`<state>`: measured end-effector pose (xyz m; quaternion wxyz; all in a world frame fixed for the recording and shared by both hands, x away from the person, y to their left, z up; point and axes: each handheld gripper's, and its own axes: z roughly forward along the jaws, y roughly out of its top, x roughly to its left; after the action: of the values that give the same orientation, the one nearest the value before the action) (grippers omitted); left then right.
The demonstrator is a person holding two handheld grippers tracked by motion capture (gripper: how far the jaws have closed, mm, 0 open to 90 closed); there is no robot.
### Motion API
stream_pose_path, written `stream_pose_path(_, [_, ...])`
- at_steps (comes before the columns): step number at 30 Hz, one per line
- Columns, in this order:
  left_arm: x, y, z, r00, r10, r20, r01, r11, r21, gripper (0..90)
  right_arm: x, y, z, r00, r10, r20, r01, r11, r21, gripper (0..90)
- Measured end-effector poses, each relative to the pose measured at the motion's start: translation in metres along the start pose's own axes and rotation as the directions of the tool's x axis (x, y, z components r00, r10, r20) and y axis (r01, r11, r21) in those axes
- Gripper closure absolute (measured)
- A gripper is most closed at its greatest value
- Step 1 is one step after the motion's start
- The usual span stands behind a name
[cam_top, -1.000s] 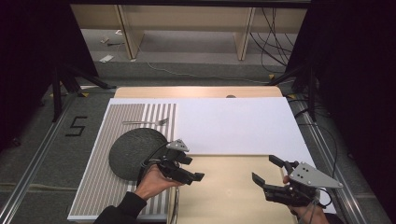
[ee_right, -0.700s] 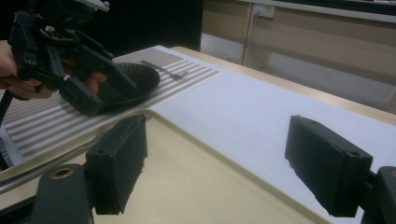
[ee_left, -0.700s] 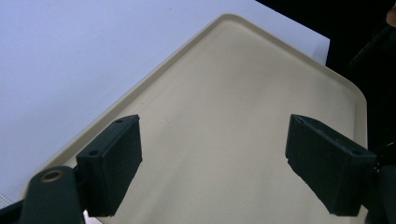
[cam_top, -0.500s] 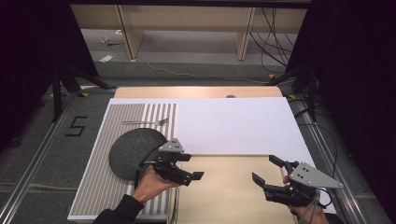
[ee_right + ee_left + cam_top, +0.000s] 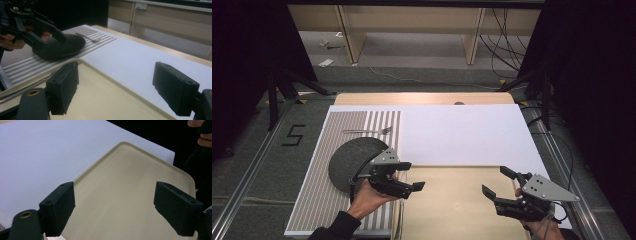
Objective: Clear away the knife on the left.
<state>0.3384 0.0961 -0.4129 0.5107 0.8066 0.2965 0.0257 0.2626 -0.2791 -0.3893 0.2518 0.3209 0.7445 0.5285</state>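
My left gripper is open over the left edge of a beige tray, right beside a dark round plate on a striped placemat. In the left gripper view its jaws stand wide apart above the bare tray. My right gripper is open over the tray's right side, with nothing between its jaws. The right gripper view looks across the tray to the plate and the left gripper. A fork lies on the placemat beyond the plate.
A white sheet covers the table's far right part. A thin metal piece lies along the tray's left rim. Dark curtains flank the table, and wooden furniture legs and cables stand on the floor behind.
The left gripper has drifted slightly to the left, toward the plate. The right gripper has stayed put.
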Motion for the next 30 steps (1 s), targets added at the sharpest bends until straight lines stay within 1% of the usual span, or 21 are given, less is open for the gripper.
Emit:
stream_pose_path(3, [0.001,-0.002,-0.006,1.0,0.006,-0.004,-0.006,0.9996,-0.027,16.8,0.0,0.0,0.0,1.0,0.0,0.001,0.0,1.0,-0.002,21.7])
stream_pose_path(8, [0.001,-0.007,-0.015,0.9999,0.004,-0.015,-0.005,0.9974,-0.072,16.8,0.0,0.0,0.0,1.0,0.0,0.001,0.0,1.0,-0.001,21.8])
stream_pose_path(11, [0.0,-0.01,-0.02,0.9996,0.004,-0.028,-0.006,0.9958,-0.092,16.6,0.0,0.0,0.0,1.0,0.001,0.002,-0.001,1.0,-0.002,21.8])
stream_pose_path(12, [0.0,-0.011,-0.021,0.9996,0.007,-0.028,-0.009,0.9955,-0.094,16.6,0.0,0.0,0.0,1.0,0.002,0.002,-0.002,1.0,-0.002,21.8])
stream_pose_path(14, [-0.001,-0.014,-0.024,0.999,0.015,-0.043,-0.019,0.9953,-0.095,16.4,0.0,0.0,0.0,1.0,0.003,0.0,-0.003,1.0,-0.001,21.8])
stream_pose_path(16, [-0.001,-0.015,-0.026,0.9989,0.017,-0.044,-0.021,0.9951,-0.097,16.3,0.0,0.0,0.0,1.0,0.003,-0.001,-0.003,1.0,-0.001,21.8])
stream_pose_path(25, [-0.002,-0.02,-0.036,0.9973,0.021,-0.07,-0.031,0.9893,-0.142,16.0,0.0,0.0,0.0,1.0,0.008,-0.004,-0.008,1.0,-0.001,21.8])
stream_pose_path(30, [-0.004,-0.022,-0.038,0.9966,0.023,-0.079,-0.034,0.9897,-0.139,16.0,0.0,0.0,0.0,1.0,0.008,-0.004,-0.008,1.0,-0.003,21.8])
